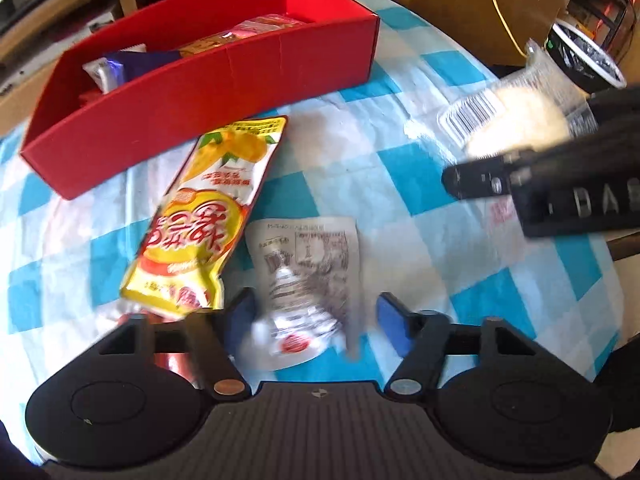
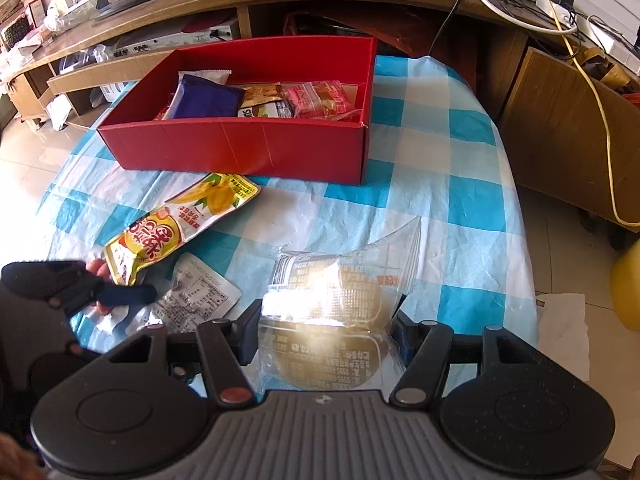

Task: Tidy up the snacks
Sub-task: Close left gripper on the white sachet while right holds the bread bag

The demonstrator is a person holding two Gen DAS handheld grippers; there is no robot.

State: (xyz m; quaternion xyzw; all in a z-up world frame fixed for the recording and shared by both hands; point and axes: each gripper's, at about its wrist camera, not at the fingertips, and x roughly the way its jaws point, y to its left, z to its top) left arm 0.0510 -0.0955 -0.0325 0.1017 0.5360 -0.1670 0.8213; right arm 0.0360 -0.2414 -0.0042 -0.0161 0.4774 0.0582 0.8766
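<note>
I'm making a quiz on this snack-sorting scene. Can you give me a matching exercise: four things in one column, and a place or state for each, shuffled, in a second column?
Things:
1. yellow mango pouch
2. purple snack bag
3. clear-wrapped pastry
4. white printed sachet

Places or states:
A. inside the red box
B. between the fingers of the right gripper
C. flat on the checked cloth, just in front of the red box
D. between the open fingers of the left gripper

Pairs: 1-C, 2-A, 3-B, 4-D
</note>
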